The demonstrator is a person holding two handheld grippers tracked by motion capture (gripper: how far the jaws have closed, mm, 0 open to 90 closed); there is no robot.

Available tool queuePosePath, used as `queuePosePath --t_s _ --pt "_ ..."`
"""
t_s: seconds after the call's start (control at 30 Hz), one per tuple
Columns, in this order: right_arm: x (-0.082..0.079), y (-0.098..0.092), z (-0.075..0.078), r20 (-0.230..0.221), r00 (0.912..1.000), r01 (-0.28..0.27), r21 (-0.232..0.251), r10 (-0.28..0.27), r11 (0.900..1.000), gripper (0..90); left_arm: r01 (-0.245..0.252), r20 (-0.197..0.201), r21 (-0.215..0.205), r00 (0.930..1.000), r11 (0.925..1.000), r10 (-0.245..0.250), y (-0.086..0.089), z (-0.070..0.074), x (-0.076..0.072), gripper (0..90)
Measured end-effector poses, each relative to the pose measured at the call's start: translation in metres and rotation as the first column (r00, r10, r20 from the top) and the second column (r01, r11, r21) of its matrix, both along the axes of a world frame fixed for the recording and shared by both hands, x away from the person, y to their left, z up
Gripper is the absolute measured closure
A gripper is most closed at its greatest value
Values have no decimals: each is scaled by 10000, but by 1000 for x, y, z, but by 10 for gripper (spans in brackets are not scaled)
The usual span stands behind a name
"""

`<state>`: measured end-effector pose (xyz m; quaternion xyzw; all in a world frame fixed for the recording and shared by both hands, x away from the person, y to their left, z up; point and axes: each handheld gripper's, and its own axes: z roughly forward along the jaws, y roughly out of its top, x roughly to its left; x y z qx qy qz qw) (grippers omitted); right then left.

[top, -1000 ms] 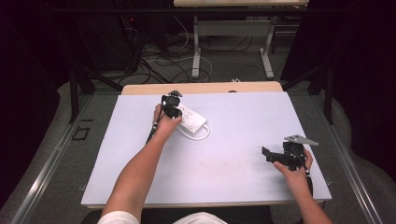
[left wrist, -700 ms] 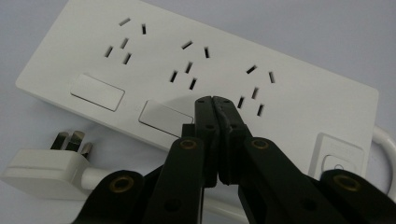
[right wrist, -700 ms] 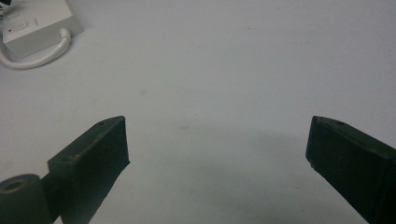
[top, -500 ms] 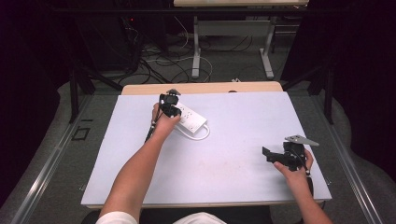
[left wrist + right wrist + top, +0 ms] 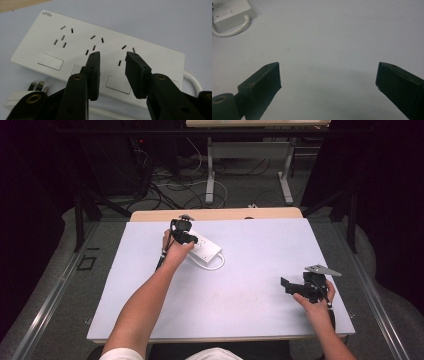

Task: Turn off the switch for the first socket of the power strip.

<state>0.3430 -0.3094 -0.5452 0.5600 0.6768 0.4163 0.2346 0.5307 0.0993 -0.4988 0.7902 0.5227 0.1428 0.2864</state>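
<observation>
A white power strip [image 5: 208, 249] with three socket groups and rocker switches lies flat on the pale table [image 5: 250, 310], left of centre at the back. My left gripper [image 5: 185, 238] hovers right over the strip [image 5: 155, 58]. Its jaws [image 5: 112, 56] have just been opening and stand apart with nothing between them. A white plug [image 5: 21, 96] lies beside the strip's near edge, prongs up. My right gripper [image 5: 286, 284] rests low at the front right, pointing left. Its jaws [image 5: 328, 72] are wide open over bare table, with the strip's end [image 5: 232, 12] and cord [image 5: 229, 31] far off.
The strip's white cord [image 5: 216, 265] loops toward the table's middle. A wooden tabletop [image 5: 215, 213] adjoins the far edge. Beyond it are floor cables [image 5: 170, 180] and white table legs [image 5: 210, 170]. Dark metal rails [image 5: 50, 300] run along both sides.
</observation>
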Motion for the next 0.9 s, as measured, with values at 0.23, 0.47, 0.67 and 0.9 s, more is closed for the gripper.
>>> queuePosePath --t_s 0.23,0.47,0.67,0.9 --pt "0 0 0 10 10000 -13 7 13 10000 53 236 397 -204 9990 9995 -228 0 4 -3 526" --pt "0 0 0 5 10000 -3 15 3 10000 53 343 576 -485 9978 9982 -315 2 8 -8 433" --pt "0 0 0 24 10000 1 32 -1 10000 53 553 708 -562 9962 9969 -513 5 15 -14 345" --pt "0 0 0 8 10000 3 34 -3 10000 52 816 944 -708 9927 9942 -747 8 26 -23 321"
